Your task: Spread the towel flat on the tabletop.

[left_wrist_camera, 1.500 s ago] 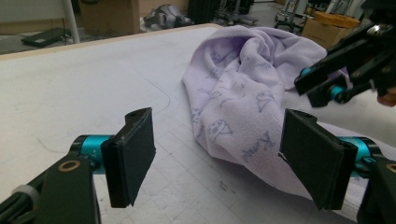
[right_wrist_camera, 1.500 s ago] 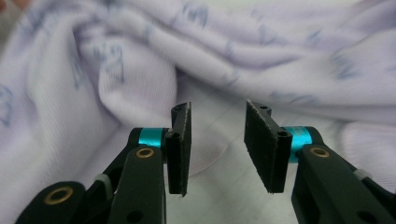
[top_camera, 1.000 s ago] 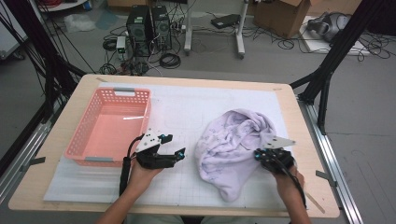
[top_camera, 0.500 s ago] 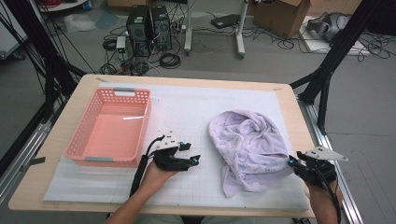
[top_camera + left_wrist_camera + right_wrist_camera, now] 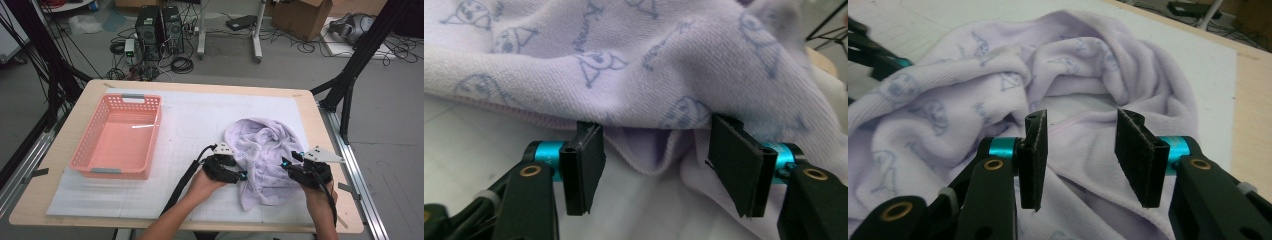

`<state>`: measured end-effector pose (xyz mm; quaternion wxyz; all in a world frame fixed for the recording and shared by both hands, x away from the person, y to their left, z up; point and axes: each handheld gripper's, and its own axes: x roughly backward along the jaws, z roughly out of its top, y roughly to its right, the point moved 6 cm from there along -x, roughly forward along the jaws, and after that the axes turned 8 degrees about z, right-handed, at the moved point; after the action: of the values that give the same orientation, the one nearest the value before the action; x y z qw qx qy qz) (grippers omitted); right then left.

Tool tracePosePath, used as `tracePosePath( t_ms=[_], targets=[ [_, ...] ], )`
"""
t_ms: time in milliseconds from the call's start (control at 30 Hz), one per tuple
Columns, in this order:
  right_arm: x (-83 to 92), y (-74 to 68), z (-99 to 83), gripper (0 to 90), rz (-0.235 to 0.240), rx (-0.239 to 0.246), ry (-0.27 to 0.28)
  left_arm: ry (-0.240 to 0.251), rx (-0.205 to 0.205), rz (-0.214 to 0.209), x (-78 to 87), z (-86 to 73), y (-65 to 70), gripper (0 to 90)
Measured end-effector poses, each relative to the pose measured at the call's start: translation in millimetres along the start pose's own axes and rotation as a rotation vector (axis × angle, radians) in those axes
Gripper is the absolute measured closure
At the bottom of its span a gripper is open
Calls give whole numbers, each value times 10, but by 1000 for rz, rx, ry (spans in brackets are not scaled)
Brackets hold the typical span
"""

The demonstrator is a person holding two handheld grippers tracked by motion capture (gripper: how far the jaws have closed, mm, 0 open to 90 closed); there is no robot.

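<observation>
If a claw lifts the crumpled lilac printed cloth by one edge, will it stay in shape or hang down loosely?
The crumpled lilac printed cloth would probably hang down limp: it lies in soft folds and rolls. It looks light, a thin knit with a fine ribbed weave. It seems unlikely to slip, since its hemmed edge offers a ridge between the pads of the left claw.

Left gripper (image 5: 239, 175) sat low, pointing right, my jaws apart and just closing a bit, pads not pressing. Right gripper (image 5: 289, 164) pointed left toward it, jaws just opening, gap clear. Both forearms came in from below.
</observation>
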<state>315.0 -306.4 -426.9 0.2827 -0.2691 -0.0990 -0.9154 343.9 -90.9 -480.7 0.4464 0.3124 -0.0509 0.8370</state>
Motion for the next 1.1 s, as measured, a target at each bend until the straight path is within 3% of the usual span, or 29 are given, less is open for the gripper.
tracePosePath(
  t_ms=[67, 100, 167, 267, 300, 367, 400, 533, 633, 833, 1033, 1100],
  targets=[
    [-22, -20, -11, 557, 1, 13, -9, -27, -16, 28, -98, 3, 42, 384],
    [-27, -21, -14, 558, 1, 14, -10, -43, -54, 56, -135, 7, 78, 386],
    [-33, -18, -20, 557, 2, 7, -6, -57, -73, 93, -161, 22, 115, 389],
    [-37, -8, -41, 557, 5, -1, -6, -56, -107, 132, -171, 21, 130, 463],
    [-41, -8, -46, 557, 7, 0, -7, -58, -112, 118, -162, 21, 133, 497],
    [-46, -12, -52, 558, 7, 2, -9, -60, -141, 101, -150, 12, 126, 764],
    [-45, -16, -51, 559, 8, 3, -8, -61, -128, 86, -145, 10, 127, 834],
    [-10, -13, -49, 560, 7, -6, -1, -80, -138, 100, -45, -13, 22, 851],
    [-7, 13, -65, 560, 10, -13, 3, -88, -144, 146, 134, -62, -153, 852],
    [-31, -5, -63, 562, 21, -13, -3, -65, -64, 245, 703, -278, -617, 853],
    [-204, -80, -18, 566, 54, -4, -40, -26, -15, 320, 1142, -458, -821, 854],
    [-299, -109, 9, 569, 74, -10, -55, -18, -1, 324, 1239, -499, -847, 854]
  ],
)
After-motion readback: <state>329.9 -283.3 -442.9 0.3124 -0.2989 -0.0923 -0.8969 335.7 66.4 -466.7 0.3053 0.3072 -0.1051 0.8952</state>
